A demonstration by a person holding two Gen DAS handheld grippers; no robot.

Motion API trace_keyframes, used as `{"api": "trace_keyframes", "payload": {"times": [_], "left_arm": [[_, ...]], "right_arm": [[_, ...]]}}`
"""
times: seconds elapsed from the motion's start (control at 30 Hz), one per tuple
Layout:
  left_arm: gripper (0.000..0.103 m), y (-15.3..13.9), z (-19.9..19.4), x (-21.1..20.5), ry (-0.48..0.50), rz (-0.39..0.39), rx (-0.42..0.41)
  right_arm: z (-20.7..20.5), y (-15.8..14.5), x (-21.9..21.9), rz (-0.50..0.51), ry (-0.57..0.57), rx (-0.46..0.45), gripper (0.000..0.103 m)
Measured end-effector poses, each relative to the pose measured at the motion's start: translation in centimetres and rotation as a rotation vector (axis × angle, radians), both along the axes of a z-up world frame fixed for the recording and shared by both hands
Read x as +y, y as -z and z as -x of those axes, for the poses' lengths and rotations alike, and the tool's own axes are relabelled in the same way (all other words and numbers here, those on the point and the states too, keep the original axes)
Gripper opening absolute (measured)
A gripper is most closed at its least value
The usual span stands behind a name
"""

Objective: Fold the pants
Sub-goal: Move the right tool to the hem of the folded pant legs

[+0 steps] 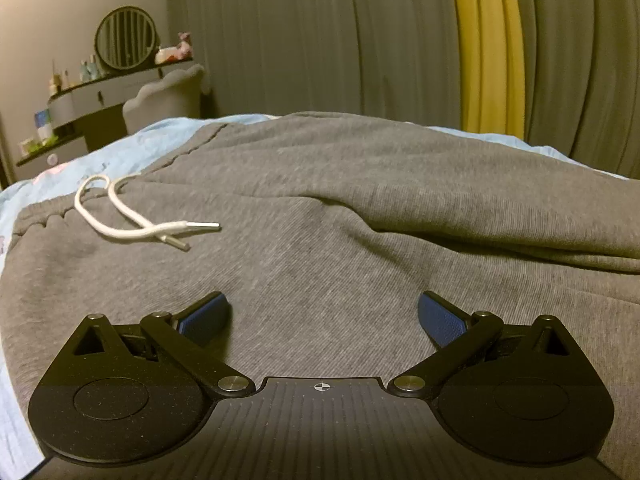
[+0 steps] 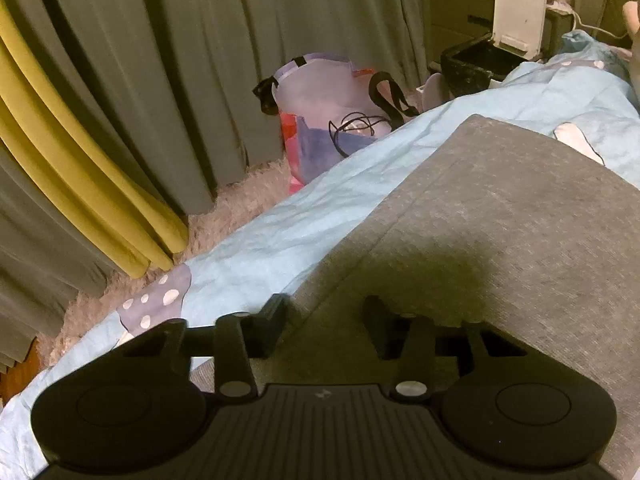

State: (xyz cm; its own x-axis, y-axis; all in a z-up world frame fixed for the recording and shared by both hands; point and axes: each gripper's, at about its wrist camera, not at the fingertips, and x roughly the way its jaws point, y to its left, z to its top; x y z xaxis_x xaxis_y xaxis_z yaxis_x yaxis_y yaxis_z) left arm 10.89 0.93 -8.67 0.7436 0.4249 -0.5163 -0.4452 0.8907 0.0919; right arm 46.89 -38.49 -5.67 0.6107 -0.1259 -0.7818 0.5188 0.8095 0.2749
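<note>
Grey sweatpants (image 1: 320, 208) lie spread on a light blue bedsheet (image 1: 120, 152). Their waistband is at the left in the left wrist view, with a white drawstring (image 1: 132, 216) lying loose on the fabric. A fold ridge runs across the right. My left gripper (image 1: 324, 312) is open and empty, low over the upper part of the pants. In the right wrist view a grey pant leg (image 2: 500, 220) runs away to the upper right. My right gripper (image 2: 326, 320) is open and empty, over the leg's left edge.
The bedsheet (image 2: 280, 224) ends at a shaggy rug (image 2: 232, 208) beside grey and yellow curtains (image 2: 120, 100). A plastic bag (image 2: 320, 112) and a black bin (image 2: 476, 64) stand on the floor. A dressing table with a round mirror (image 1: 124, 38) and a chair (image 1: 168, 96) stand beyond the bed.
</note>
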Motion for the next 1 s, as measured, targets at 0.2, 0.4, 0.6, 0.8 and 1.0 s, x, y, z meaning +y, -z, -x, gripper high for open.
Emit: {"api": "trace_keyframes", "payload": {"times": [0.2,0.4,0.6,0.8,1.0], "left_arm": [[0.103,0.2,0.0,-0.1,0.000,-0.007,-0.004],[0.103,0.1,0.0,-0.1,0.001,-0.011,-0.004],[0.103,-0.2,-0.1,0.0,0.001,-0.008,0.005],[0.103,-0.7,-0.2,0.3,0.001,0.020,0.019],[0.103,-0.7,0.0,0.5,0.002,0.034,0.014]], "right_arm": [[5.1,-2.5,-0.9,0.004,-0.052,-0.112,0.005],[20.7,-5.3,-1.6,0.010,-0.105,-0.339,0.005],[34.5,0.4,-2.3,-0.114,0.019,-0.138,0.000],[35.1,-1.0,-4.5,-0.117,0.037,-0.305,0.049],[32.4,0.6,-7.2,-0.333,0.064,-0.429,0.056]]}}
